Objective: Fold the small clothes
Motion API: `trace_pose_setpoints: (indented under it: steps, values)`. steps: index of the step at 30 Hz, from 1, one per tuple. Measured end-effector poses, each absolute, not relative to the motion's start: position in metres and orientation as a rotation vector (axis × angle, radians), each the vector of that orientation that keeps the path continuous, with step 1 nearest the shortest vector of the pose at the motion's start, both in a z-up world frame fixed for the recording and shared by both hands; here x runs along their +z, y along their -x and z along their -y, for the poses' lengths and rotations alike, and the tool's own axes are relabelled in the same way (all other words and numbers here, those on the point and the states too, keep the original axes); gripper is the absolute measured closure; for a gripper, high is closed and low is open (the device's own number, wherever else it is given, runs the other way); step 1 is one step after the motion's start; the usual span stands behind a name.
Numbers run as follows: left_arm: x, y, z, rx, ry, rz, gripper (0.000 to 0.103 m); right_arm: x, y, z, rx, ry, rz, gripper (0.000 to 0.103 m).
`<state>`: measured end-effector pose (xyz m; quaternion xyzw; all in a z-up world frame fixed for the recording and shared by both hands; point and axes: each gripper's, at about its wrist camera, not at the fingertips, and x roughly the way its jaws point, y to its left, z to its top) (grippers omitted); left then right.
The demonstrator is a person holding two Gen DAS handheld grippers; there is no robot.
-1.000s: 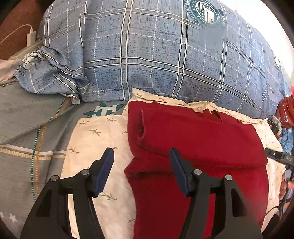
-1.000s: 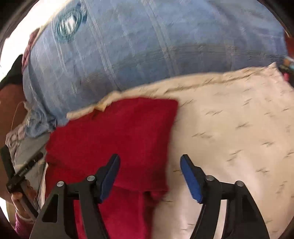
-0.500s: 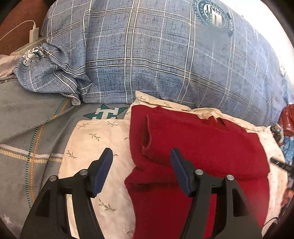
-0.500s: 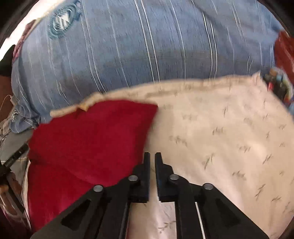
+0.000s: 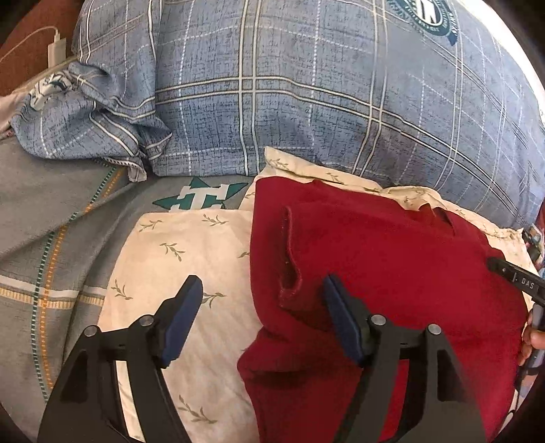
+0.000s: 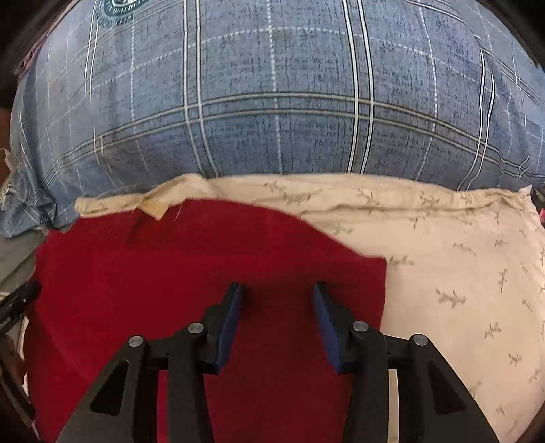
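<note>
Clothing to be folded is a single red garment [image 5: 391,272], lying partly folded on a cream pillow [image 5: 177,259] printed with small leaf sprigs. A folded layer lies across its top, with a sleeve opening [image 5: 289,255] facing the garment's left edge. From the right wrist view the garment [image 6: 170,272] covers the left part of the pillow [image 6: 460,272], its right edge ending in a square corner.

The left tool [image 5: 262,313] hovers with its two fingers spread wide, holding nothing; one blue pad is over the bare pillow, the other over the red cloth near the sleeve opening. The right tool [image 6: 277,317] is partly open, both pads over the red cloth close to its right edge, gripping nothing that can be seen. Its tip [image 5: 514,276] also pokes into the left view at the far right edge of the garment.

Behind the cream pillow leans one large blue plaid pillow [image 5: 323,102], pressed against its back edge, with a round crest [image 5: 432,13] near its top. One grey blanket [image 5: 51,221] with striped bands lies to the left, partly under the cream pillow. A white charger [image 5: 56,52] with its cable sits at the far left corner.
</note>
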<state>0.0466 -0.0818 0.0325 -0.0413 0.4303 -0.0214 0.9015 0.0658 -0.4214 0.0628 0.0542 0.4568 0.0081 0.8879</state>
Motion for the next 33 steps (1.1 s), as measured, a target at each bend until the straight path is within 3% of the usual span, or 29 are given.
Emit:
trace_pose_setpoints:
  steps: [12, 16, 19, 22, 24, 26, 33]
  values:
    - [0.030, -0.046, 0.081, -0.037, 0.091, -0.887, 0.028, 0.102, 0.008, 0.432, 0.039, -0.113, -0.919, 0.057]
    - [0.031, -0.043, 0.082, -0.029, 0.085, -0.879, 0.028, 0.091, 0.019, 0.440, 0.016, -0.105, -0.976, 0.057]
    - [0.032, -0.041, 0.083, -0.027, 0.082, -0.874, 0.028, 0.080, 0.016, 0.449, 0.012, -0.186, -1.004, 0.047]
    - [0.035, -0.037, 0.081, -0.030, 0.091, -0.871, 0.028, 0.068, 0.014, 0.449, 0.074, -0.288, -1.034, 0.046]
    - [0.037, -0.033, 0.079, -0.033, 0.103, -0.871, 0.028, 0.068, 0.012, 0.444, 0.079, -0.273, -1.008, 0.052]
    - [0.039, -0.028, 0.077, -0.036, 0.114, -0.873, 0.028, 0.070, 0.011, 0.438, 0.068, -0.213, -0.990, 0.079]
    - [0.048, -0.007, 0.075, -0.028, 0.085, -0.874, 0.029, 0.071, 0.016, 0.437, 0.013, -0.140, -0.979, 0.083]
